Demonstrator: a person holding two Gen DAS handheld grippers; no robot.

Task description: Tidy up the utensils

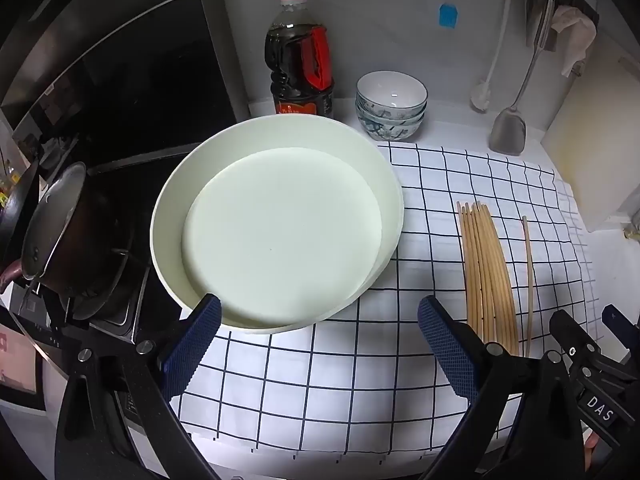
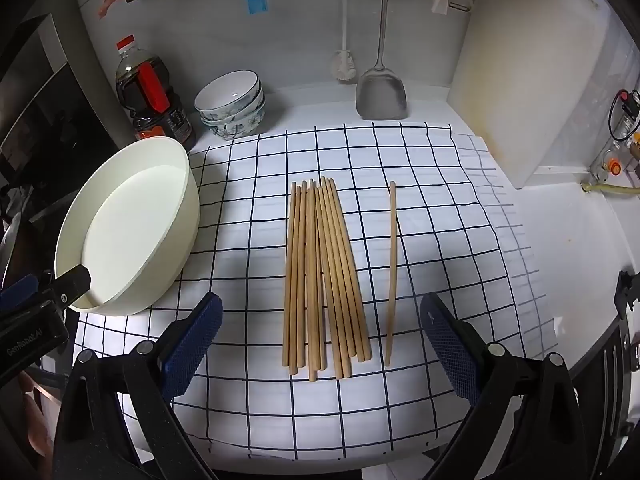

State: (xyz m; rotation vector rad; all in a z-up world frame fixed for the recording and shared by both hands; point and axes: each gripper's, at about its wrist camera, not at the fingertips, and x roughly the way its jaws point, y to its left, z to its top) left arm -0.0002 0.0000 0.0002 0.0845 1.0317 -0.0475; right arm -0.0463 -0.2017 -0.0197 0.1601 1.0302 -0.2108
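Both grippers, left gripper [image 1: 320, 344] and right gripper [image 2: 322, 344], are hovering with jaws wide and empty over the checked cloth [image 2: 400, 400]; chopsticks [image 2: 324, 280] lying bundled mid-cloth look light, stiff, roll-prone, so I'd be pinching mid-length, and the stray chopstick [image 2: 392, 272] too.

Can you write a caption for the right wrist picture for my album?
Open right gripper hovers over a chopstick bundle on checked cloth, one stray chopstick beside.
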